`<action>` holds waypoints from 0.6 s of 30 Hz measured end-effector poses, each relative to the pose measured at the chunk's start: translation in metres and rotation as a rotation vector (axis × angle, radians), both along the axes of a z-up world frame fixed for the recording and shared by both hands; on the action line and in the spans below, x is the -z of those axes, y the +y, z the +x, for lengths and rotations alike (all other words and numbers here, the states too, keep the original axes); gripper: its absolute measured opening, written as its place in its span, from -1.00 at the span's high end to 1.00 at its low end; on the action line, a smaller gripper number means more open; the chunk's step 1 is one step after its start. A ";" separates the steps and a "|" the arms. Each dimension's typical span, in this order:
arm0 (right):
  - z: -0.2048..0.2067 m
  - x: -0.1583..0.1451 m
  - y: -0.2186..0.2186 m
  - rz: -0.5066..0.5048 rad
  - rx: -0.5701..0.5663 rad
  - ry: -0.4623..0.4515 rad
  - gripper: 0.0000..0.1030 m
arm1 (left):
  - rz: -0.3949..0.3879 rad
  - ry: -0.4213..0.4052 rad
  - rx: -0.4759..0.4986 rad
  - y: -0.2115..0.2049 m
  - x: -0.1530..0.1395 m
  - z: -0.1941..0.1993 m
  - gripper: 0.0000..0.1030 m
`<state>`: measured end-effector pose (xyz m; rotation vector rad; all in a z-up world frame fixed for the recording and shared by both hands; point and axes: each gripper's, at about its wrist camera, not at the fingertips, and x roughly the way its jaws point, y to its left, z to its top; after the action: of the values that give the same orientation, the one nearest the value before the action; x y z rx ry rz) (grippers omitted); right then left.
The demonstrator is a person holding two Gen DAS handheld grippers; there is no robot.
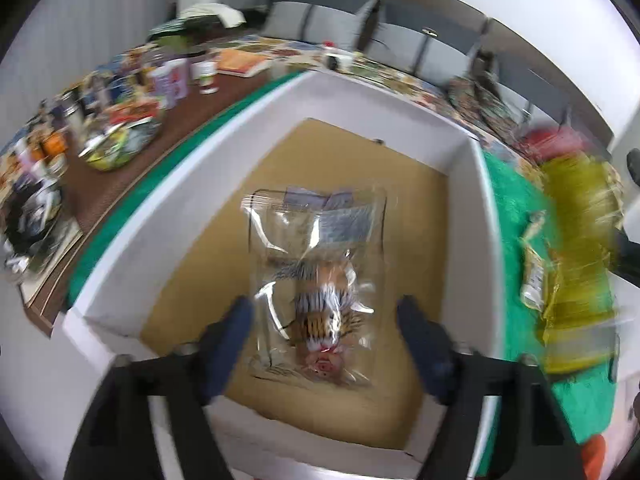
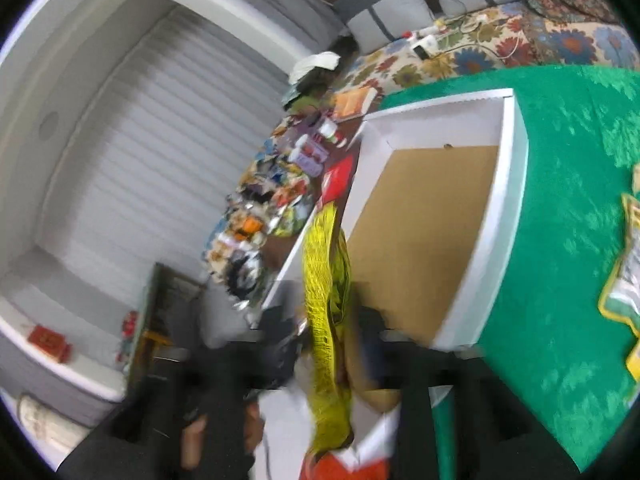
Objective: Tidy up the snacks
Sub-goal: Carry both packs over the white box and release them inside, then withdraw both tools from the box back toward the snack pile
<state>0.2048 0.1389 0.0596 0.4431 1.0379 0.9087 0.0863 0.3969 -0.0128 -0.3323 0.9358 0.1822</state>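
A white box (image 1: 480, 216) with a brown cardboard floor stands on a green cloth (image 1: 516, 200). A clear pouch of striped snacks (image 1: 320, 280) lies flat on the box floor. My left gripper (image 1: 326, 328) hovers over its near end, open, with the dark blue fingers (image 1: 230, 344) on either side and clear of it. In the right wrist view a yellow-green snack bag (image 2: 326, 280) hangs edge-on between the blurred fingers of my right gripper (image 2: 326, 328), beside the near left corner of the box (image 2: 516, 152). Those fingers stand apart from the bag. The same bag (image 1: 576, 248) blurs at the right of the left wrist view.
Another yellow-edged snack packet (image 2: 620, 276) lies on the green cloth (image 2: 560, 200) right of the box. Left of the box a brown table holds jars (image 1: 172, 80), a bowl of wrappers (image 1: 120, 148) and a book (image 1: 244, 62). A floral bedspread (image 2: 460, 52) lies beyond.
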 end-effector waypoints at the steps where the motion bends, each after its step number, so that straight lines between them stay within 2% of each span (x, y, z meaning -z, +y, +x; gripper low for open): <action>1: 0.001 0.000 0.003 -0.015 0.022 -0.014 -0.53 | -0.003 -0.009 -0.011 0.005 0.000 -0.005 -0.57; 4: -0.002 -0.001 -0.017 -0.065 0.057 -0.091 -0.53 | 0.009 -0.017 -0.016 0.004 0.003 -0.015 -0.57; 7: -0.005 0.013 -0.058 -0.155 0.116 -0.174 -0.53 | 0.055 -0.035 0.021 -0.019 -0.001 -0.019 -0.57; 10: -0.028 0.043 -0.127 -0.356 0.219 -0.312 -0.52 | 0.091 -0.096 0.089 -0.055 -0.014 -0.015 -0.57; 13: -0.047 0.078 -0.197 -0.572 0.336 -0.394 -0.51 | 0.152 -0.172 0.155 -0.091 -0.026 -0.007 -0.60; 16: -0.066 0.116 -0.289 -0.748 0.485 -0.379 -0.51 | 0.184 -0.199 0.158 -0.120 -0.027 0.013 -0.68; 18: -0.069 0.129 -0.332 -0.805 0.562 -0.340 -0.51 | 0.216 -0.142 0.153 -0.137 -0.015 0.031 -0.69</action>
<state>0.1359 -0.1932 -0.0694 -0.1068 0.8143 0.0207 0.1176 0.2594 0.0018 -0.0723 0.7891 0.1164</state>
